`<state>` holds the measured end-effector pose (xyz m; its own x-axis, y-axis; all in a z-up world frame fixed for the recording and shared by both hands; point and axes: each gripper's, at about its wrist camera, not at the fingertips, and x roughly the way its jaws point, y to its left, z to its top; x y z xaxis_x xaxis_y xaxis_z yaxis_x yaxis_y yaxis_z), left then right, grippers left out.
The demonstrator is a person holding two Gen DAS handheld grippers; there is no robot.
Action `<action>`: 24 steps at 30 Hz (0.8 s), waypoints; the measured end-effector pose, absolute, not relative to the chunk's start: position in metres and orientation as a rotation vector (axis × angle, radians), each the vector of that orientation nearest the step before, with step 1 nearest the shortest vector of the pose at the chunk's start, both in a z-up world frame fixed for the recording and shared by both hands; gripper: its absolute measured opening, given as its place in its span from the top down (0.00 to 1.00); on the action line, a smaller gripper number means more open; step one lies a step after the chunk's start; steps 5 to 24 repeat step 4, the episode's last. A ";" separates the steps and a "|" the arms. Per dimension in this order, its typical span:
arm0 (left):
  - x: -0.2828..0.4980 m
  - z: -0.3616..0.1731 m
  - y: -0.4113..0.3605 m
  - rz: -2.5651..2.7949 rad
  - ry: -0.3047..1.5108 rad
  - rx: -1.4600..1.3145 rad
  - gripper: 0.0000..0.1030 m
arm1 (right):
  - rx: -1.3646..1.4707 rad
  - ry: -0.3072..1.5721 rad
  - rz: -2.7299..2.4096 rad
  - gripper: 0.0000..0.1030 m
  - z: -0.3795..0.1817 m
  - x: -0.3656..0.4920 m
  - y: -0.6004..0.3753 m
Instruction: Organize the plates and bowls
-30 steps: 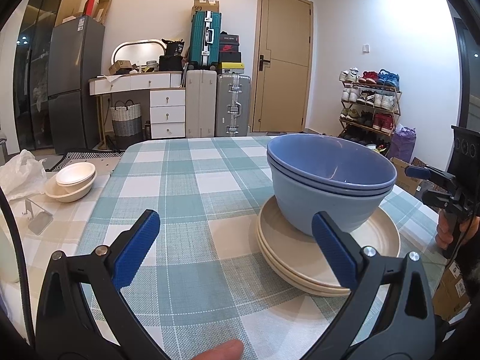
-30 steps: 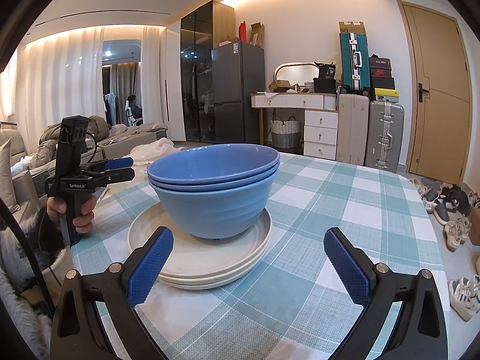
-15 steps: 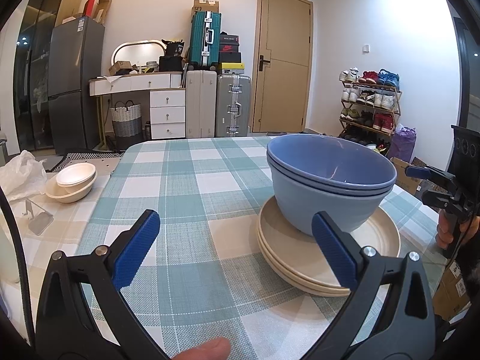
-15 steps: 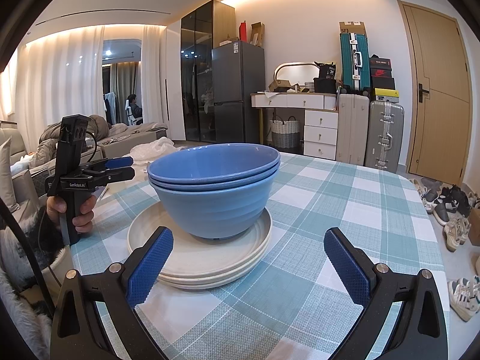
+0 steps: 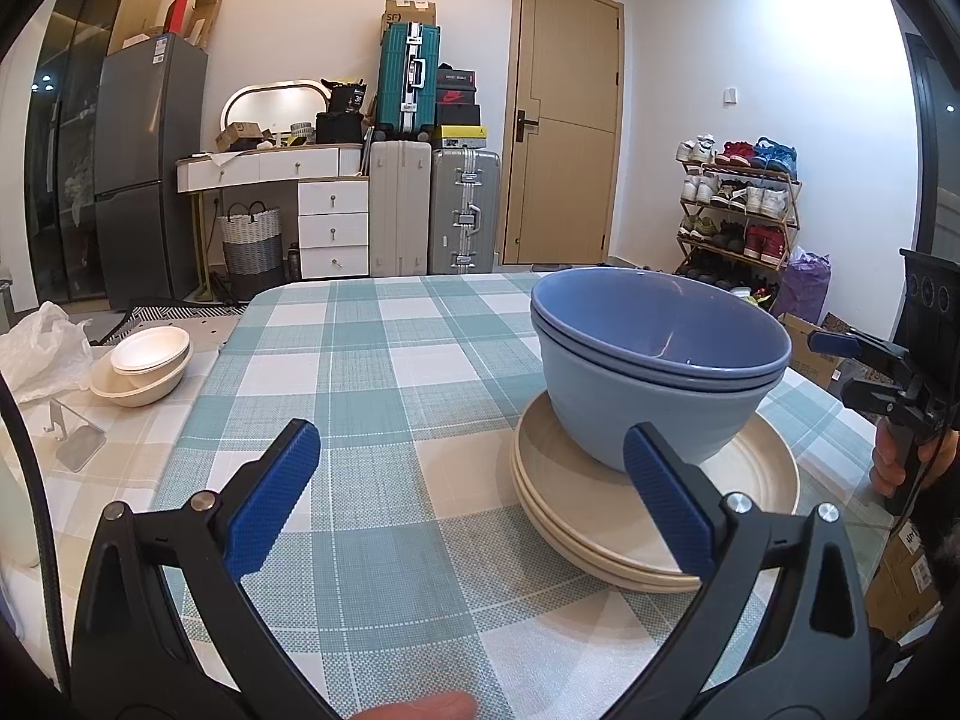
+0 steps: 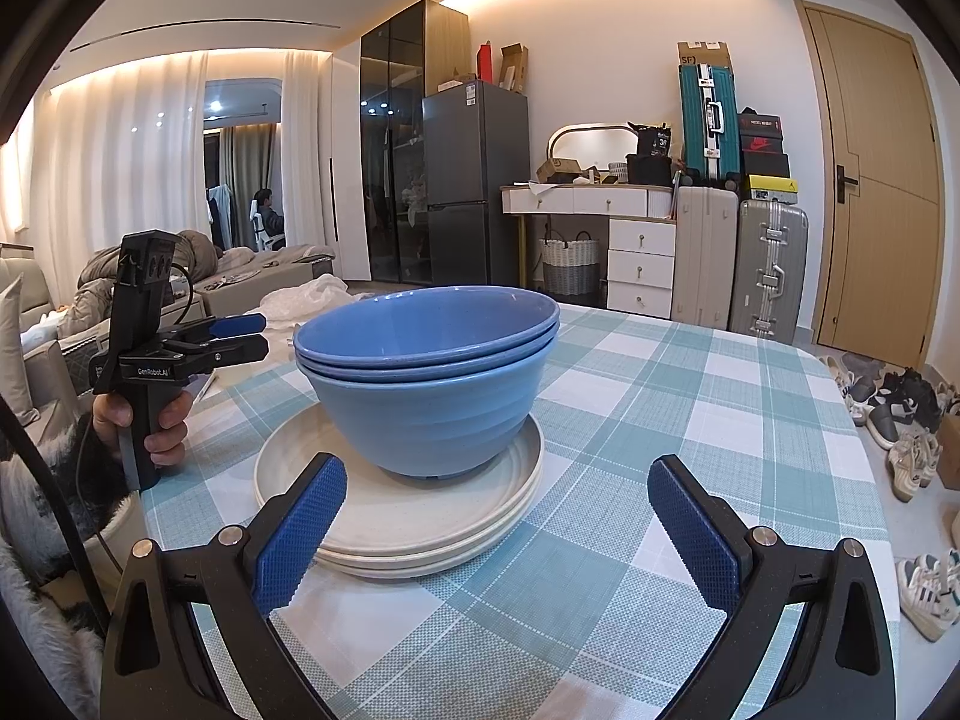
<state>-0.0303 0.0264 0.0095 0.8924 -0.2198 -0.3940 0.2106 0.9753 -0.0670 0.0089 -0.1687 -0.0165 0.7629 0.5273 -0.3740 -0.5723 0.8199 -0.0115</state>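
We see 3 blue bowls (image 6: 429, 384) nested into 1 stack, standing upright on a stack of cream plates (image 6: 396, 516) that rests on the bench (image 5: 372, 372), which wears a teal and white checked cloth. From the edges we count 3 plates, though the lowest rim is hard to separate. Our left hand-held gripper (image 5: 474, 492) hovers above the cloth with its blue pads (image 5: 273, 495) spread wide apart and nothing between them; the bowl stack sits just beyond its right-side pad. Our right hand-held gripper (image 6: 498, 531) is likewise spread wide and empty, facing the plates, with its left-side pad near the plate rim; we cannot tell whether it touches. In the right wrist view a hand (image 6: 144, 420) grips the handle of the left hand-held gripper beside the stack. Off to the left, 2 small white bowls (image 5: 144, 360) sit nested on a lower surface beside the bench, near a crumpled plastic bag (image 5: 42, 348)
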 end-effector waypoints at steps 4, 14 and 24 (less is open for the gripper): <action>-0.030 0.010 0.026 -0.223 0.412 -0.022 0.02 | -0.130 0.368 0.599 0.00 -0.016 0.009 -0.169; -0.030 0.010 0.026 -0.223 0.412 -0.022 0.02 | -0.130 0.368 0.599 0.00 -0.016 0.009 -0.169; -0.030 0.010 0.026 -0.223 0.412 -0.022 0.02 | -0.130 0.368 0.599 0.00 -0.016 0.009 -0.169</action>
